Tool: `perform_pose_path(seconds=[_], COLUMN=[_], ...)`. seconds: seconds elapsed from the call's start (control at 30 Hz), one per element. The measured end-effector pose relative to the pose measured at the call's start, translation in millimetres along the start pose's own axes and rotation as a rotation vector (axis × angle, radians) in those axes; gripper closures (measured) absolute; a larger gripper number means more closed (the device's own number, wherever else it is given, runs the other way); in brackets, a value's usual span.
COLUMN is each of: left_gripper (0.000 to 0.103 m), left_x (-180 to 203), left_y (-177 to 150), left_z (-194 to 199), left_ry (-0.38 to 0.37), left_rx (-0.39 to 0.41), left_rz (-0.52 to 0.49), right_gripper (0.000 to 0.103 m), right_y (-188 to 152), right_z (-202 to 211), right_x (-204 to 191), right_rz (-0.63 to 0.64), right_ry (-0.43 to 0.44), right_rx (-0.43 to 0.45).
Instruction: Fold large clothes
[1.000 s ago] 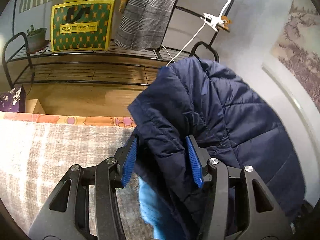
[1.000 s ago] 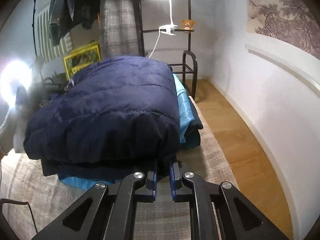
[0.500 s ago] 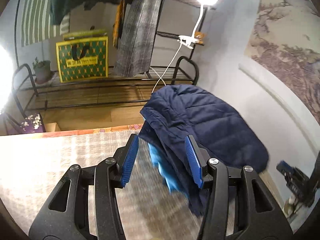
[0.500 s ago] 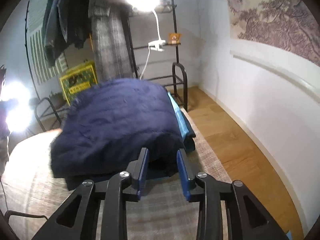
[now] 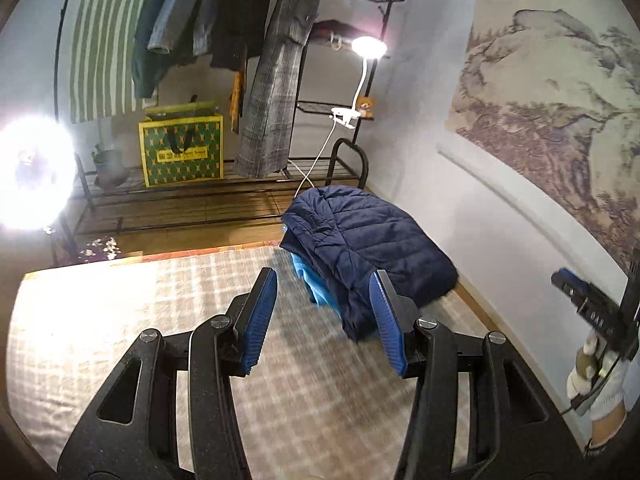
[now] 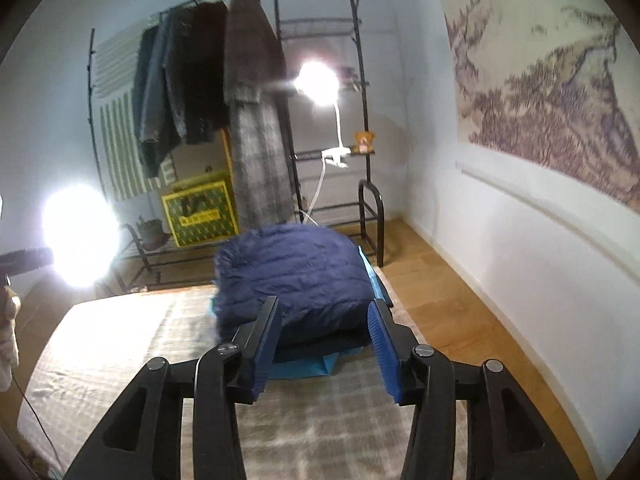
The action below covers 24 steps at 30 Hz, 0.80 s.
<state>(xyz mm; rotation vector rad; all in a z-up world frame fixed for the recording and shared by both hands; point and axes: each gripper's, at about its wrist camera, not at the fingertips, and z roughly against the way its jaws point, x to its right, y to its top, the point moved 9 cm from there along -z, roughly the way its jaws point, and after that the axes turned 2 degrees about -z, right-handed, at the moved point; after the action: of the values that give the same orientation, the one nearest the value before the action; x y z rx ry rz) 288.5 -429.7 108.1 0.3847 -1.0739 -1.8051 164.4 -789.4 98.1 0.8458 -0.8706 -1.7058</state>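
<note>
A folded navy quilted jacket (image 5: 372, 240) (image 6: 296, 276) lies on a folded light-blue garment (image 5: 308, 276) (image 6: 304, 366) at the far right corner of the plaid blanket (image 5: 160, 320) (image 6: 140, 340). My left gripper (image 5: 324, 276) hangs open above the blanket, short of the pile, with nothing between its blue pads. My right gripper (image 6: 324, 304) is raised in front of the pile; its jaws are opening and touch no cloth. A white-gloved hand (image 5: 596, 376) holds the right gripper (image 5: 588, 304) at the left wrist view's right edge.
Behind the blanket stands a black clothes rack (image 5: 200, 200) with hanging coats (image 6: 248, 112), a yellow-green bag (image 5: 180, 152) and a lit clip lamp (image 5: 368, 46). A glaring lamp (image 5: 32, 172) sits at the left. Wooden floor (image 6: 440, 300) and a white wall run along the right.
Both grippers have pulled back and up from the jacket. The right one, shut at the jacket's near edge before, has opened and let go. The left no longer straddles the jacket.
</note>
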Motion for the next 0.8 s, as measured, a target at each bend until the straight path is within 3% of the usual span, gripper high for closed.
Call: perform_pose_path(seconds=[0.17, 0.33, 0.43, 0.63, 0.8], left_gripper=[0.053, 0.053, 0.053, 0.052, 0.042], left_x=[1, 0, 1, 8, 7], left_y=[-16, -37, -52, -75, -89], left_z=[76, 140, 171, 214, 253], left_ry=[0.025, 0.022, 0.012, 0.005, 0.015], left_rx=[0.030, 0.054, 0.072, 0.086, 0.114], left_rz=[-0.057, -0.091, -0.102, -0.136, -0.125], right_gripper=[0.047, 0.045, 0.033, 0.032, 0.024], right_y=[14, 14, 8, 3, -6], right_z=[66, 120, 146, 190, 218], right_x=[-31, -65, -85, -116, -137], right_rz=[0.028, 0.065, 0.087, 0.113, 0.131], right_ry=[0.023, 0.038, 0.051, 0.090, 0.117], right_rx=[0.057, 0.092, 0.106, 0.133, 0.148])
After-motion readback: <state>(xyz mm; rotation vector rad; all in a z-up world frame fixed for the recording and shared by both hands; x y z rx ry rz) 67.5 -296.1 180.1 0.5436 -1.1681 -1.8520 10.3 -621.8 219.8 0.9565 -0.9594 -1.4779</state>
